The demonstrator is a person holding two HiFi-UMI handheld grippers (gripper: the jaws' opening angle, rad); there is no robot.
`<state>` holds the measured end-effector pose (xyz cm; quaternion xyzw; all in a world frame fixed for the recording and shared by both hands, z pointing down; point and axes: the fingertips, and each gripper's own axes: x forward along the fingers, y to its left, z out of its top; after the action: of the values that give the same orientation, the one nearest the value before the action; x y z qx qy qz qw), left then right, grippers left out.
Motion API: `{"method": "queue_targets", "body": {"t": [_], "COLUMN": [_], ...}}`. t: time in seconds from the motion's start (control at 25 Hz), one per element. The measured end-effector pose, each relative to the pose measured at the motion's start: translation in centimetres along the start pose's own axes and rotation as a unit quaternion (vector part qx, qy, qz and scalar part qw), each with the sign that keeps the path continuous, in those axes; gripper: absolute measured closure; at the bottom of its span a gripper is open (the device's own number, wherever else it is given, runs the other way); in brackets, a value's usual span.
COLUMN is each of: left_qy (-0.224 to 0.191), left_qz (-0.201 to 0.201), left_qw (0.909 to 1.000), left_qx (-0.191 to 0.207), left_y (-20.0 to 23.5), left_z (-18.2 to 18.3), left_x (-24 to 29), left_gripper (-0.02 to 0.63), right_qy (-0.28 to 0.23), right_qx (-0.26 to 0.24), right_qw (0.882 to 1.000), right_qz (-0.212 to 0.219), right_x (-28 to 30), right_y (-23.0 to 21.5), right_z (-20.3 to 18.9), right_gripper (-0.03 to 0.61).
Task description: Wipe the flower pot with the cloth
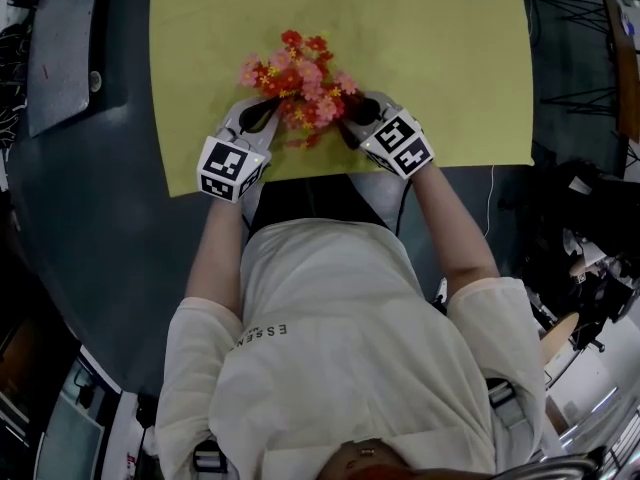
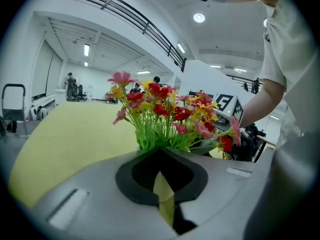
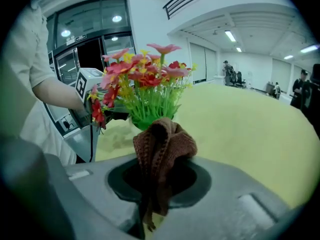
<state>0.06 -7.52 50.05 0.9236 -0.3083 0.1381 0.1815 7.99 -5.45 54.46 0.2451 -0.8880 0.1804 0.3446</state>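
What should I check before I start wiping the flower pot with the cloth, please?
1. The cloth clamped in the right gripper: ok.
2. The left gripper free, shut on nothing: ok.
3. Both grippers beside the flowers on the yellow mat: ok.
4. The pot held steady: not ok; neither gripper grips it.
5. The cloth touching the pot: cannot tell; the flowers hide the pot.
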Motion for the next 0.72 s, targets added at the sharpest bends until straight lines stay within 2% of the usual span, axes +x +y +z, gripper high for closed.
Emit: {"method": "queue_targets", "body": {"t": [0.16, 0.28, 0.4, 0.56, 0.72], "left_qy": [0.001, 0.002, -0.001, -0.005, -0.021], "left_qz": [-0.016, -0.012, 0.013, 0.032, 0.040], "left_qw": [0.9999, 0.9999, 0.9999, 0.9988, 0.9964], "left_qx": [0.001, -0.001, -0.011, -0.037, -0.072], "left_y": [-0.1, -0.3, -0.2, -0.6, -0.9], "left_z": [-0.1, -0.2, -0.5, -0.8, -0.7], "left_x": [-0.1, -0.4, -0.8, -0.8, -0.3], "left_gripper": [0.601, 0.601, 0.601, 0.600, 0.600], "right_qy": [0.011, 0.012, -0.005, -0.006, -0.021], "right_qx": [-0.009, -0.015, -0.002, 0.001, -0.012], "right_qw": [1.000, 1.000, 1.000, 1.000, 1.000], "right_qz": [0.014, 0.001, -0.019, -0.030, 0.017], "right_x": [-0.5, -1.2, -1.9, -2.1, -0.8], "right_y": [2.0, 2.0, 0.0, -4.6, -7.7], "right_z": [-0.8, -1.0, -0.3, 0.6, 2.9], "right_gripper": [0.517, 0.517, 0.517, 0.517, 0.517]}}
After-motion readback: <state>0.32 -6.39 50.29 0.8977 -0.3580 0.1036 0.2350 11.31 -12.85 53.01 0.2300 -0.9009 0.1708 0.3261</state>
